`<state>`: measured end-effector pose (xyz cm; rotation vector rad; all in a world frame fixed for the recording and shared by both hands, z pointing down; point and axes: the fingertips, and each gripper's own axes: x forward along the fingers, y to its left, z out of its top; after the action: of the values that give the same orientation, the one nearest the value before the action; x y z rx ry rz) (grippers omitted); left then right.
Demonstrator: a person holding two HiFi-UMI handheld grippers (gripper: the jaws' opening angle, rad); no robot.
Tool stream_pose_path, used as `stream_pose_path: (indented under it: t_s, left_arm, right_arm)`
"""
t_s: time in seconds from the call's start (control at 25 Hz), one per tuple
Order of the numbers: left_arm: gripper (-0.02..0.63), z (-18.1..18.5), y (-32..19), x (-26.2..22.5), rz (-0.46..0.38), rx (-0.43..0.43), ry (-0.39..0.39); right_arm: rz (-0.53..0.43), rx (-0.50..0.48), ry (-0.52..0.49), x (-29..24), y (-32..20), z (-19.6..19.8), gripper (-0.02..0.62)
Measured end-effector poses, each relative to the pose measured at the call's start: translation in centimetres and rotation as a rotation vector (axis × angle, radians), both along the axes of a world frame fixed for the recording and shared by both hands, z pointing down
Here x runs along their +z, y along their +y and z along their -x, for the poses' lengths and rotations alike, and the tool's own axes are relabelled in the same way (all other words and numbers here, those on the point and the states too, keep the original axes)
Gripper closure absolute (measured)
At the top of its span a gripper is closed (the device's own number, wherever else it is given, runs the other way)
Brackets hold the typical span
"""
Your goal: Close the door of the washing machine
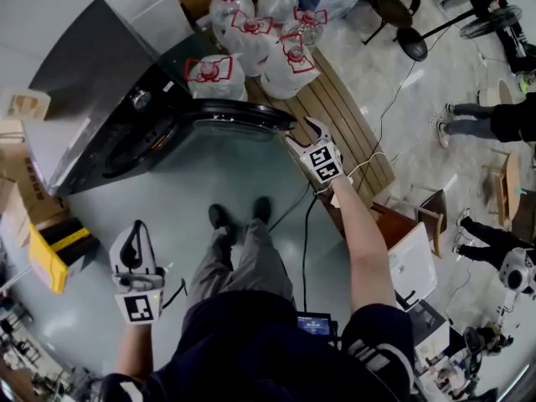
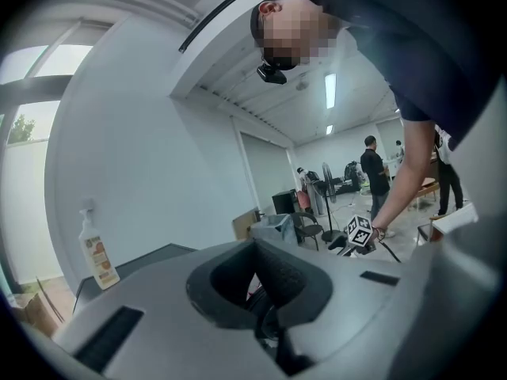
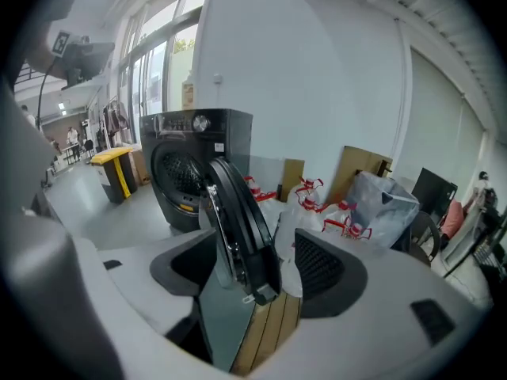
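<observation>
The dark front-loading washing machine [image 1: 109, 115] stands at the upper left, its drum open. Its round door [image 1: 239, 117] is swung out to the right. My right gripper [image 1: 301, 131] is open at the door's free edge. In the right gripper view the door [image 3: 238, 228] rim lies between the pads, closer to the left one, with a gap on the right. My left gripper [image 1: 134, 229] hangs at the lower left, away from the machine, shut with nothing in it. The left gripper view points over the washer's top towards the right hand.
Several large water jugs [image 1: 251, 40] sit on a wooden pallet [image 1: 343, 115] just behind the door. A yellow box [image 1: 54, 254] is left of the washer, and a spray bottle [image 2: 97, 252] stands on top of it. A black cable [image 1: 303, 224] crosses the floor. People [image 1: 486, 120] stand at the far right.
</observation>
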<state>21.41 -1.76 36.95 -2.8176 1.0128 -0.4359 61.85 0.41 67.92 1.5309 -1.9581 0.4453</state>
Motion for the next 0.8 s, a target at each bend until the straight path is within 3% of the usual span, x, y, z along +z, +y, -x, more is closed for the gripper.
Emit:
stream_pose_path:
  t_s: [0.44, 0.8]
  left_arm:
    - [0.583, 0.3, -2.5, 3.7, 0.033, -0.04, -0.067]
    - [0.583, 0.4, -3.0, 6.1, 0.051, -0.056, -0.124]
  right_arm:
    - [0.159, -0.137, 0.063, 9.8, -2.2, -3.4, 0.334]
    - [0.252, -0.19, 0.073, 15.7, -2.3, -4.8, 0.384]
